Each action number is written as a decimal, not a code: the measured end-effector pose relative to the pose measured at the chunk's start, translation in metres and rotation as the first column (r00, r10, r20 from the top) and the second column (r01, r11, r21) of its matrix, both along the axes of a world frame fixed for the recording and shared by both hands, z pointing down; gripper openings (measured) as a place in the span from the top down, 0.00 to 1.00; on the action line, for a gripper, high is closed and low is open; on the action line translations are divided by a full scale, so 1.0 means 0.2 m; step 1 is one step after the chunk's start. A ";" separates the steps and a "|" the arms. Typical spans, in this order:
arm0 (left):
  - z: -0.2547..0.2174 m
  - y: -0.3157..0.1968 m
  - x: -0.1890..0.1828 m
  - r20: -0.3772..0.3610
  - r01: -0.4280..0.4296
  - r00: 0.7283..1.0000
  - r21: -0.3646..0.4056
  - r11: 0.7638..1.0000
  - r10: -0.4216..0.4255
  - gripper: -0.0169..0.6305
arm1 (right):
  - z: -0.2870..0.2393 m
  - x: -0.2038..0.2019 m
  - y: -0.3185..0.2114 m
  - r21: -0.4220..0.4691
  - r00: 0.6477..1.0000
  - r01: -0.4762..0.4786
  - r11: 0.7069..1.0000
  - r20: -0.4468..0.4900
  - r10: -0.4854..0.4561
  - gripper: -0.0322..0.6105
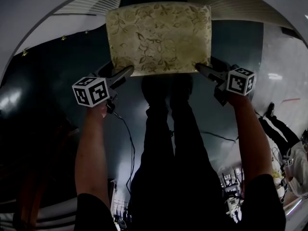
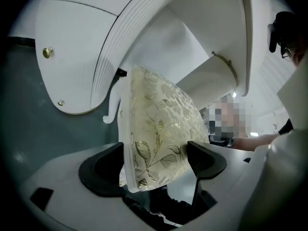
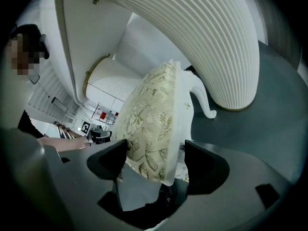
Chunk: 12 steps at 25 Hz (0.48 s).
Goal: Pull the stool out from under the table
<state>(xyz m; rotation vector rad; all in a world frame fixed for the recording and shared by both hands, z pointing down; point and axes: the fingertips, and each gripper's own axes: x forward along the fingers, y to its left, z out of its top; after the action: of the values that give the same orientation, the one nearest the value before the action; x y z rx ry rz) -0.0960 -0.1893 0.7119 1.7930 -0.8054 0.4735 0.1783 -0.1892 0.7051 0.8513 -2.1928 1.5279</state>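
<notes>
The floral-cushioned stool (image 1: 159,37) stands on the dark floor (image 1: 53,76) before the person's legs, its whole seat showing between the desk's (image 1: 89,4) white fluted pedestals. The left claw (image 1: 126,73) and right claw (image 1: 200,68) each straddle a near seat corner, jaws wide, not clamping

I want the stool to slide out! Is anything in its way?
Only the person's own legs, standing right behind the stool's near edge. A thin cable runs beside them.
</notes>
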 end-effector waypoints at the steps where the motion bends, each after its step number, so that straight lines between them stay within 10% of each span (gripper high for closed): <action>1: 0.00 -0.01 0.00 -0.017 0.006 1.000 -0.013 1.000 -0.006 0.35 | 0.00 0.00 -0.01 -0.009 1.000 0.009 1.000 0.007 -0.009 0.46; 5: -0.02 -0.05 -0.01 -0.038 0.118 0.992 -0.054 0.992 -0.120 0.35 | 0.00 -0.02 -0.02 -0.037 0.999 0.040 0.999 -0.005 -0.040 0.46; 12: 0.01 -0.03 -0.02 0.016 0.086 0.996 -0.088 0.992 -0.085 0.35 | 0.00 -0.03 0.01 -0.049 0.997 0.000 0.999 -0.074 -0.004 0.46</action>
<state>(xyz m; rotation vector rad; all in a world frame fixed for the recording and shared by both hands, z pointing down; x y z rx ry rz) -0.0992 -0.1959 0.7140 1.6687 -0.8531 0.4572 0.1725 -0.1863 0.7044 0.8757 -2.0949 1.5174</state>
